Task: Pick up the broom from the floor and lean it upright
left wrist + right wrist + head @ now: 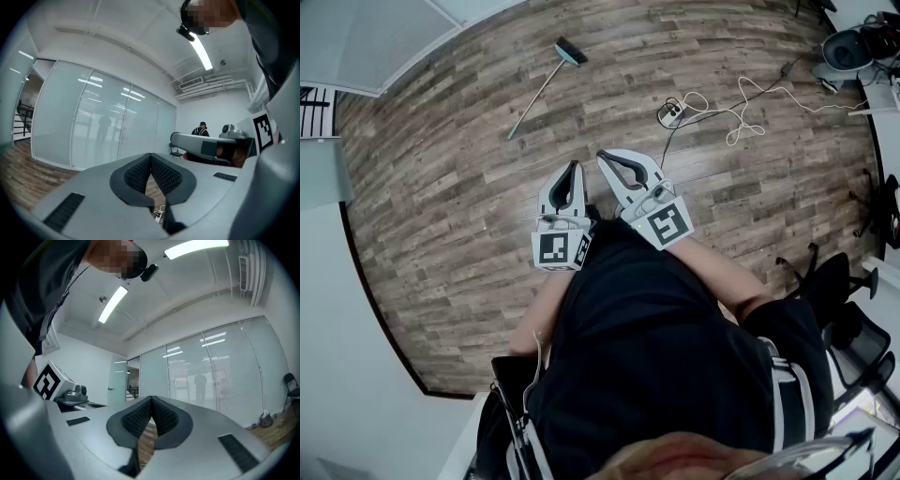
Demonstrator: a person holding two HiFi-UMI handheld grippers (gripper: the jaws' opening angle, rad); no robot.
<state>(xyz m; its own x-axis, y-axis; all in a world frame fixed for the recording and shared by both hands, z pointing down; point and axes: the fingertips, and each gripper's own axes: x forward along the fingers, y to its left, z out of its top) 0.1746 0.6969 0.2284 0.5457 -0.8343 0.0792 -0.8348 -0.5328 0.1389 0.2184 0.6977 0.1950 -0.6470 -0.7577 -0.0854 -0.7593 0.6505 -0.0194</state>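
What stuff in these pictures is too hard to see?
- broom: head view only, far away and small, so its bristles can't be made out. Neither gripper view shows it.
- Floor under the person: head view, hidden by the black shirt.
- office chair: head view, cut off near the right edge.
- seated person: left gripper view, too small.

I can read no words, numbers, brand names or signs anywhere here. The only printed marks I see are black-and-white square patterns on the marker cube [562,249] of the left gripper [576,166] and on the marker cube [666,223] of the right gripper [603,155]. They carry no letters or digits.
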